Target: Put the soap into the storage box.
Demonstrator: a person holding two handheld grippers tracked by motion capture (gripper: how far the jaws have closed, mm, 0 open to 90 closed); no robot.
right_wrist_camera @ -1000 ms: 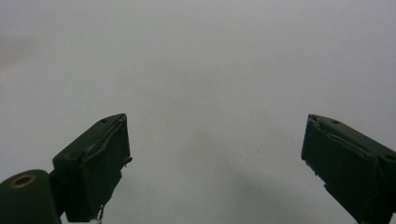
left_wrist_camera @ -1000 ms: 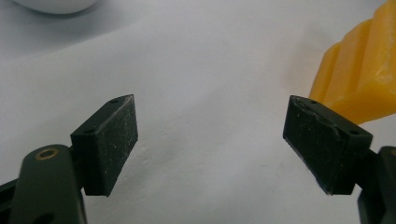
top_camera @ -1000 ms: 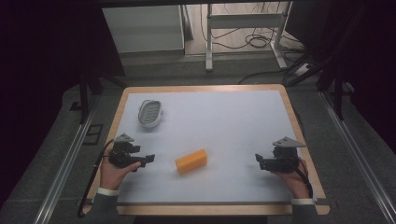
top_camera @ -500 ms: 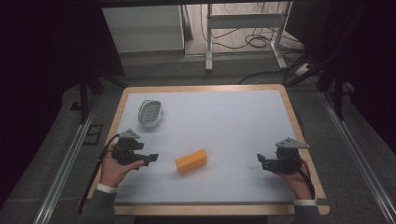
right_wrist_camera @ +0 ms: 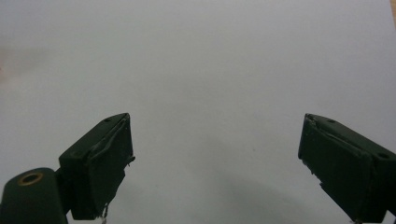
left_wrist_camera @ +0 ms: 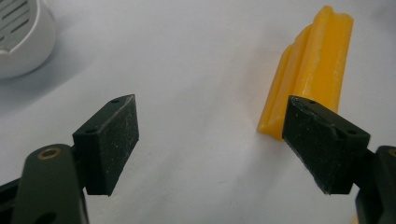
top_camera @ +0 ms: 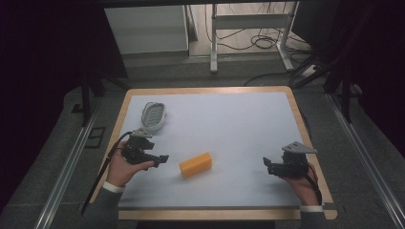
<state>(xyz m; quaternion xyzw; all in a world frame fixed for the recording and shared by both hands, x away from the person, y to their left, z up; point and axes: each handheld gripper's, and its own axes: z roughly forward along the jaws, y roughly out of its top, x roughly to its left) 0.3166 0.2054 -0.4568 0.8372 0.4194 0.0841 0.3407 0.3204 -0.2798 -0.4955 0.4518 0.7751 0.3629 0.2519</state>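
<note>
Your left gripper (top_camera: 162, 159) sits in the lower left of the high view, held in your left hand (top_camera: 125, 167) with its jaws pointing toward the middle of the frame. In the left gripper view, its jaws stand wide apart and hold nothing. A yellow block (left_wrist_camera: 310, 74) lies on the table just beyond the jaw at the right of that view, its near end partly hidden behind that jaw; I cannot tell whether they touch. In the high view the yellow block (top_camera: 195, 164) lies a little left of centre in the lower half, just beside your left gripper, angled so its right end points slightly upward in the frame.

A white slotted dish (top_camera: 154, 115) rests in the upper left part of the table (top_camera: 239, 129), above your left gripper and apart from it.

Your right gripper (top_camera: 268, 166) is in the lower right of the high view, well apart from the block. In the right gripper view its jaws are spread wide and empty over bare table.
</note>
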